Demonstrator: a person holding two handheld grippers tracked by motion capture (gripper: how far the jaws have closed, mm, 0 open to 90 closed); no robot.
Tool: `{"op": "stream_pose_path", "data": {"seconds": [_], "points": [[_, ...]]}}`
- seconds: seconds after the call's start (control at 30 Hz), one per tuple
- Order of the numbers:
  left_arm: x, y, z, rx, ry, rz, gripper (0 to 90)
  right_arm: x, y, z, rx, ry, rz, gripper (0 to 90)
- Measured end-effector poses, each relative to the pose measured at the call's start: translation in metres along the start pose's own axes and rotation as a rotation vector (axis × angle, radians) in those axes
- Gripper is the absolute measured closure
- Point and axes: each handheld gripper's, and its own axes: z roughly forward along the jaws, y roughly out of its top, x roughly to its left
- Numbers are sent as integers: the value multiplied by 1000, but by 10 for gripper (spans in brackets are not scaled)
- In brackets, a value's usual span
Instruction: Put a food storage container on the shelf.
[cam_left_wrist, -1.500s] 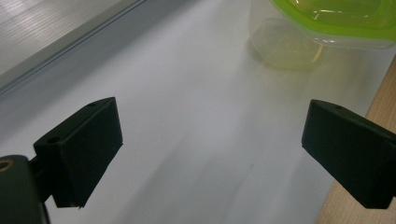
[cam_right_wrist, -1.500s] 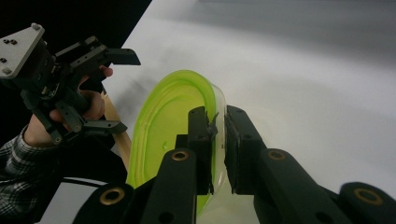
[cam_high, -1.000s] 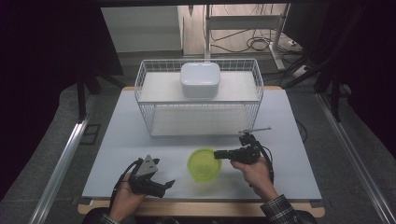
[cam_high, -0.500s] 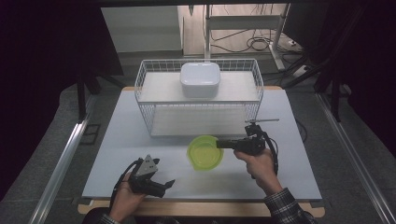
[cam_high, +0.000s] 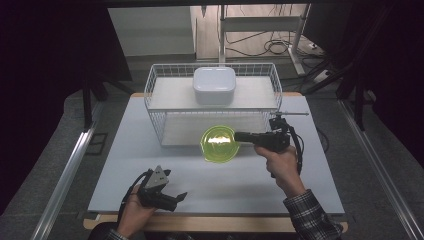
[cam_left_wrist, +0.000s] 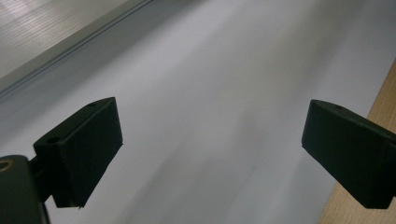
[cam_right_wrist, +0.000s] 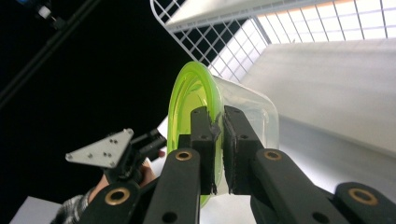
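We see the right gripper (cam_high: 239, 136) clenched on the rim of a lime-green bowl (cam_high: 219, 143), holding it clear of the white desk (cam_high: 125, 150), just in front of the wire basket (cam_high: 159, 131). In the high view the bowl sits at the tip of the gripper, which points left across the desk, with the person's right hand (cam_high: 281, 162) wrapped around the handle behind it. In the right gripper view we look along the two black jaws, which pinch the bowl (cam_right_wrist: 187, 100) at its near edge: one jaw lies inside the green rim, the other against the clear outer wall, and the bowl stands on edge ahead of them. Beyond it we see the basket's mesh (cam_right_wrist: 205, 44). A white lidded container (cam_high: 214, 85) rests on the basket's upper shelf, well apart from the bowl. At the desk's near edge we find the left gripper (cam_high: 181, 196) low over the surface in the left hand (cam_high: 131, 212); its jaws stand wide apart with nothing but the bare desk (cam_left_wrist: 210, 93) between them in the left gripper view.
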Motion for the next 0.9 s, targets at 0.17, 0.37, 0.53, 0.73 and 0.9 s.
{"op": "stream_pose_path", "data": {"seconds": [0.17,0.37,0.53,0.73,0.9], "points": [[0,0,0,-1,0,-1,47,4,10,-5,-28,23,6,840],[0,0,1,-1,-2,-2,47,14,30,-13,-69,46,4,840],[0,0,1,0,-4,1,47,27,54,-18,-98,63,-6,840],[0,1,1,1,-9,-1,46,44,84,-18,-136,81,-7,840],[0,0,1,-2,-12,-6,47,54,109,-15,-170,70,-15,840]]}}
